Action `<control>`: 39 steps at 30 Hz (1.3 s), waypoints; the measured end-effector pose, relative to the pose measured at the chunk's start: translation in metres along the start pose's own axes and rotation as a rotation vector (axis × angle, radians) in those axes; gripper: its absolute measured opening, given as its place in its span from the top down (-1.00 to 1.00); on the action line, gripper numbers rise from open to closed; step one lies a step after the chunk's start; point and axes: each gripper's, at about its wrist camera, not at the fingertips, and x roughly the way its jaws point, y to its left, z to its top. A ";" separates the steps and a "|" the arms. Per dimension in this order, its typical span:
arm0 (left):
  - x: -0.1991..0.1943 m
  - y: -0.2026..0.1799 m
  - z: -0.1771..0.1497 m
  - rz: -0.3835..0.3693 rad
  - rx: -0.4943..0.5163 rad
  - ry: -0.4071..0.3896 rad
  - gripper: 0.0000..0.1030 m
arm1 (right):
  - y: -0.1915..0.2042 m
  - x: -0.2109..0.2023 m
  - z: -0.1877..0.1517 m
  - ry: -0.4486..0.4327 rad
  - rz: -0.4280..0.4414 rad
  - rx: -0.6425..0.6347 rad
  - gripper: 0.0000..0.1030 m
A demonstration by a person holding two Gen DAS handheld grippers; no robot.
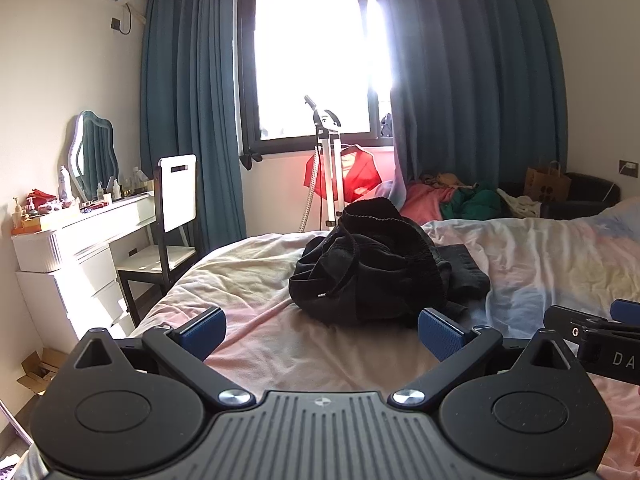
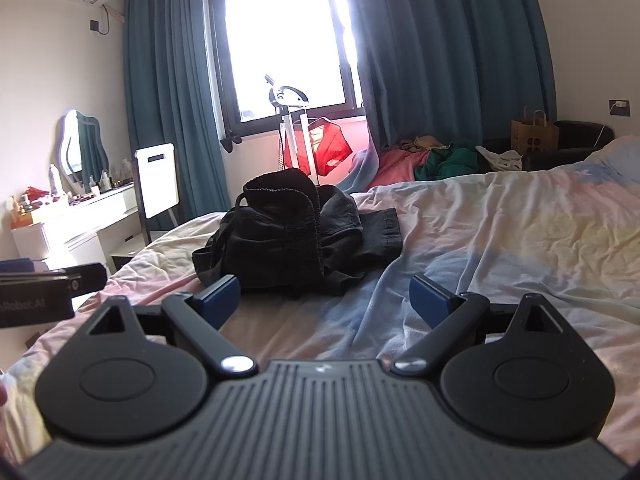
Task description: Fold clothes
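Left claw: released, blue pads spread wide, nothing between them; low over the bed, short of the heap.
Black garment heap: crumpled dark fabric with a drawstring and ribbed hem, bunched in a mound mid-bed on the pale pink-and-cream wrinkled bedsheet. Not flat, not folded; layers overlap, so garment type and count cannot be told.
Flat dark piece: lies at the heap's right side, touching it; possibly a leg or a separate item.
Right claw: released, pads apart and empty; just short of the heap's near edge, beside the left claw.
Stage (judgement): the mound would fit clothes waiting to be spread.
Technique (judgement): grip a true edge such as the ribbed hem, not the bulk; one claw per corner, well apart; lift enough for the cloth to hang free, then lay it flat on bare sheet before creasing.
Risk: drawstring snagging a pad; pinching bedsheet with the fabric.
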 end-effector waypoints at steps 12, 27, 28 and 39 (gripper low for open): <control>0.004 -0.002 -0.001 0.000 0.010 0.013 -1.00 | -0.005 0.000 -0.003 0.001 -0.012 0.022 -0.81; 0.002 -0.004 -0.006 -0.012 0.004 0.000 -1.00 | 0.000 0.000 -0.002 0.001 -0.016 -0.004 -0.81; 0.002 -0.004 -0.006 -0.012 0.002 -0.001 -1.00 | -0.001 0.000 -0.002 0.001 -0.015 -0.001 -0.81; 0.004 -0.007 -0.009 -0.002 -0.001 -0.004 -1.00 | 0.001 -0.001 -0.001 0.002 -0.015 -0.001 -0.81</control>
